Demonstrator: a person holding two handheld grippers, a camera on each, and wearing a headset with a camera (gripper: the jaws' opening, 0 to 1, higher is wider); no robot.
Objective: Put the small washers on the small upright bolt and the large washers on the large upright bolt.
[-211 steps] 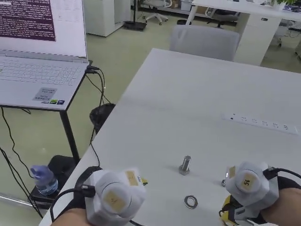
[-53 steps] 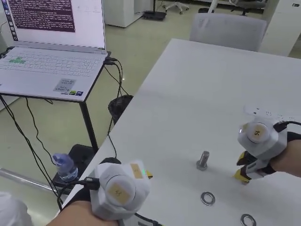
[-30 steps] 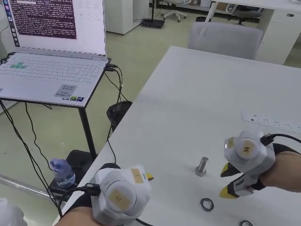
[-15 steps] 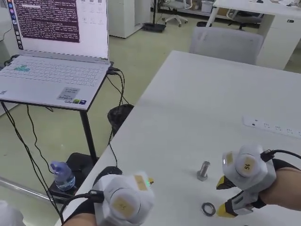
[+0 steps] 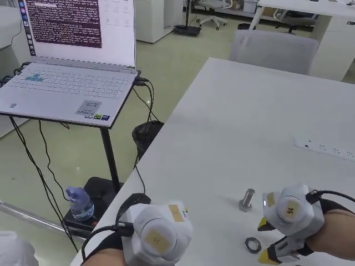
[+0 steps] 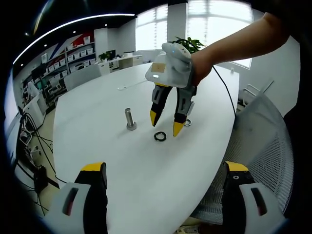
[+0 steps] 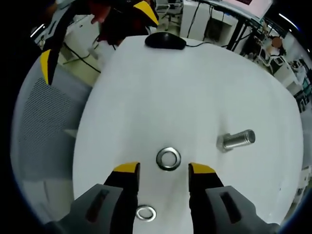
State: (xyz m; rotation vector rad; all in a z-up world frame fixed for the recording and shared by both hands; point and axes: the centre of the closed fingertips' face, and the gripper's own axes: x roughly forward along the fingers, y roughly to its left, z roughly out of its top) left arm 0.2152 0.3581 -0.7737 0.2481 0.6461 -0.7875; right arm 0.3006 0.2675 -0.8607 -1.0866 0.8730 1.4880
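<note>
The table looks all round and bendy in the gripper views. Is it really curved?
Left gripper view: the fisheye lens bows the table into an oval. Right gripper view: same bulge, bolt looking tipped sideways. Head view: table edges run straight, so it's flat.

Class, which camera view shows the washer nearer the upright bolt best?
The right gripper view: the washer lies flat, ring and hole plain, just ahead of the open jaws. The left gripper view shows it small below the right gripper; the head view, small beside that gripper.
</note>
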